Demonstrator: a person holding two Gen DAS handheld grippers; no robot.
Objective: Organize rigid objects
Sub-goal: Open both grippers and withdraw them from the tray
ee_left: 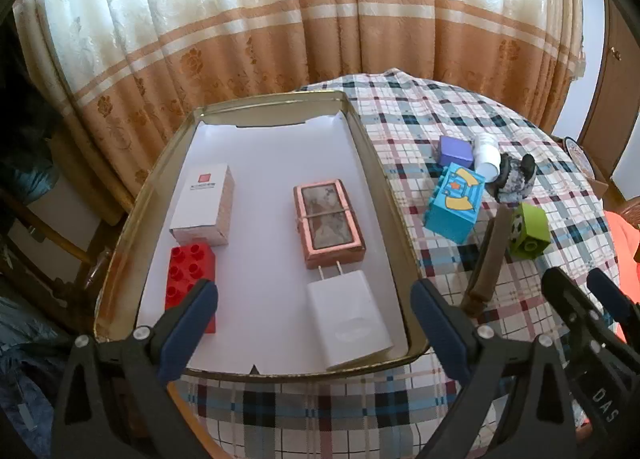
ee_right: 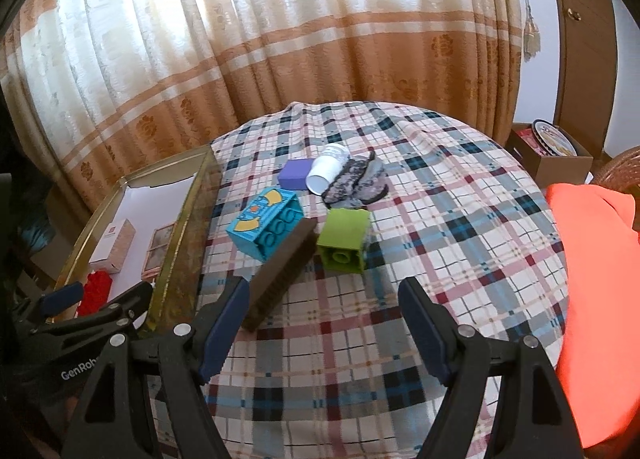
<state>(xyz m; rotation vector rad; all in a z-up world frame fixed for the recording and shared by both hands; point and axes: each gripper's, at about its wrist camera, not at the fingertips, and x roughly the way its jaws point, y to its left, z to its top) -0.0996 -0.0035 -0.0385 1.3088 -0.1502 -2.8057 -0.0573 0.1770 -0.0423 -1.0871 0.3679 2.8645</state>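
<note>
Lower centre of the right wrist view: brown brush (ee_right: 280, 271) on the plaid tablecloth (ee_right: 440, 219), long axis running lower left to upper right, far end touching the blue block (ee_right: 264, 227), beside the green block (ee_right: 346, 239). Right gripper (ee_right: 324, 335) released, empty. Left gripper (ee_left: 316, 323) likewise spread, empty, above the tray (ee_left: 384, 179).

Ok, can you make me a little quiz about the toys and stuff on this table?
1. True or false: the red brick lies inside the tray.
2. Which lies outside the tray: A) white charger B) green block C) white box?
3. Fill in: the right gripper holds ____.

Key: 1 true; 2 B; 3 nothing, its jaws stand open.
</note>
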